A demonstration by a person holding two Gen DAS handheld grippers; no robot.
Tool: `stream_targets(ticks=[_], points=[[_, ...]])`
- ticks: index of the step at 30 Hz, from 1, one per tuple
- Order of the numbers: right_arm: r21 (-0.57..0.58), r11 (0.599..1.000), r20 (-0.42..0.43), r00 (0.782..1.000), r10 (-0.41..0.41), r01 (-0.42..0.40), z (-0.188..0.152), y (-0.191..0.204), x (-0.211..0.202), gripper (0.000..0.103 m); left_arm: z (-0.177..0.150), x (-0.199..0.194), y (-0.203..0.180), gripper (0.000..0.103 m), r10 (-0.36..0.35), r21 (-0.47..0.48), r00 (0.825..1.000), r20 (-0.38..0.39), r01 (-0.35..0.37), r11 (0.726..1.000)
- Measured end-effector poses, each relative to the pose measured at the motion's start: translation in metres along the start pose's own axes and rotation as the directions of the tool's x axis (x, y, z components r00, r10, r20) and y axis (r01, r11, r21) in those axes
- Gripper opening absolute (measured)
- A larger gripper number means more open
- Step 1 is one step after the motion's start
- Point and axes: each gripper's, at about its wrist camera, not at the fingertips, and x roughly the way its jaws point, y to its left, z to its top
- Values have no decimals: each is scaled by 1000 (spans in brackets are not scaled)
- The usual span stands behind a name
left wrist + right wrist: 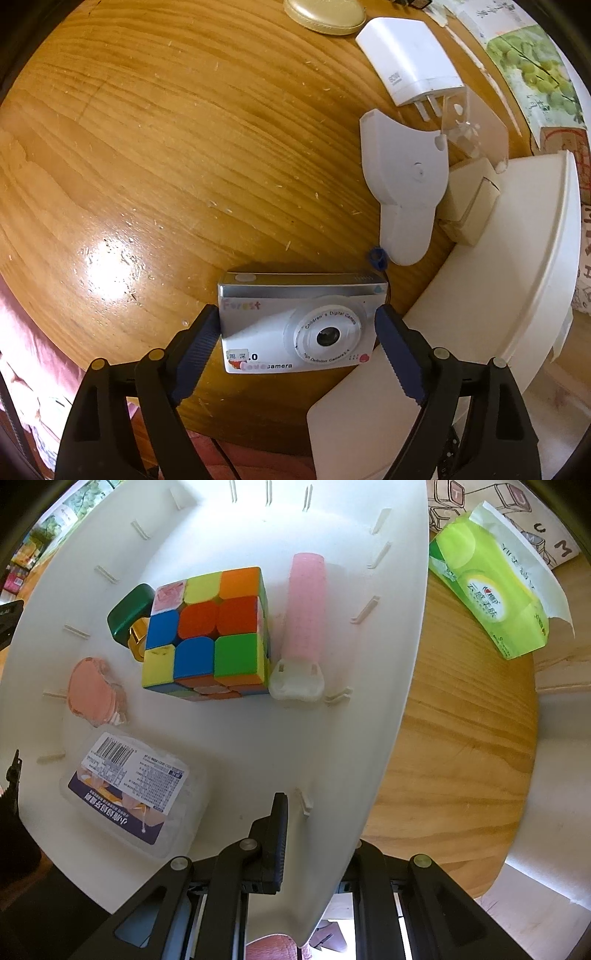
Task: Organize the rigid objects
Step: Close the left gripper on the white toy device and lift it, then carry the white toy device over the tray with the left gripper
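Note:
My left gripper [295, 325] is shut on a silver children's digital camera [299, 321], its pads pressed on both short ends, just above the wooden table [147, 147] near its front edge. The white bin [517, 277] stands to its right. My right gripper [314, 834] is shut on the near wall of the white bin [388, 664], one finger inside and one outside. Inside the bin lie a colourful puzzle cube [210, 635], a pink tube [306, 609], a green-capped gold bottle [129, 616], a pink clear piece [92, 690] and a labelled clear box [133, 790].
On the table beyond the camera lie a white plastic dispenser-shaped piece [406, 184], a white power adapter [413, 59], a clear plastic piece [476, 125], a beige box [469, 206] and a gold oval case [325, 14]. A green tissue pack [491, 594] lies right of the bin.

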Motion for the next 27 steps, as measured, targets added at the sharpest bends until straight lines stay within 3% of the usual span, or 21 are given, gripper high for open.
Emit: stream_targets(ticks=[7,11,20,27], points=[[3,1000,-3,1000,2,-2,3,-2,-3,15,5,18,4,101,-27,-45,999,-39,25,999],[5,1000,-2,1000,4,-4,4,-4,-3,15,10,21,6,101,-7,-47,1000,-26,6,999],[12,1000,0,1000,6,-6,2,-5,-4,15,20,29,-9,102,116,-51,993,-23,-117,992],[31,999,0,1000,17,-17,-1,-11,-6,15,21,37,-8,102,131,-74,991,-15,-132,988]])
